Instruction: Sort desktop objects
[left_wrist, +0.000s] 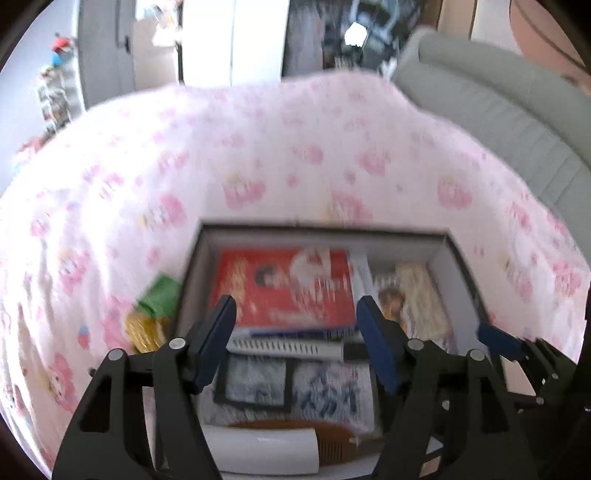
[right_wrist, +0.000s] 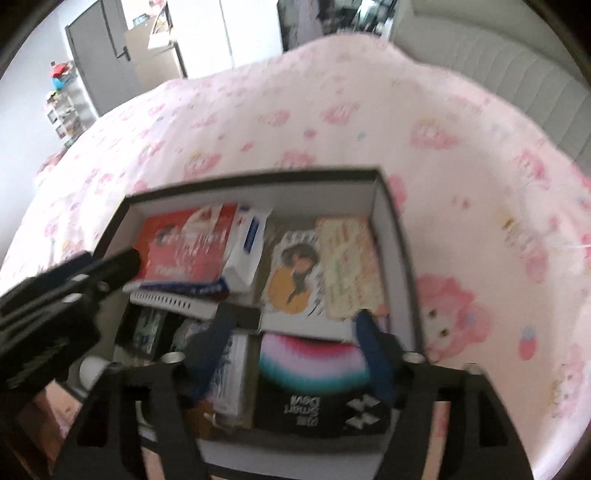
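Note:
A black box with white inner walls (left_wrist: 439, 247) (right_wrist: 384, 206) lies on the pink patterned sheet, filled with items: a red packet (left_wrist: 288, 288) (right_wrist: 184, 240), a white perforated bar (left_wrist: 284, 349), cards (right_wrist: 351, 266), a black pack (right_wrist: 321, 410) and a white roll (left_wrist: 266, 448). My left gripper (left_wrist: 299, 325) is open and empty above the box's near half. My right gripper (right_wrist: 295, 343) is open and empty over the box's near right part. The left gripper (right_wrist: 55, 291) shows at the left of the right wrist view.
A green packet (left_wrist: 160, 295) and a yellow packet (left_wrist: 144, 330) lie on the sheet left of the box. A grey padded headboard (left_wrist: 509, 122) stands at the right. A door and shelves are at the far left.

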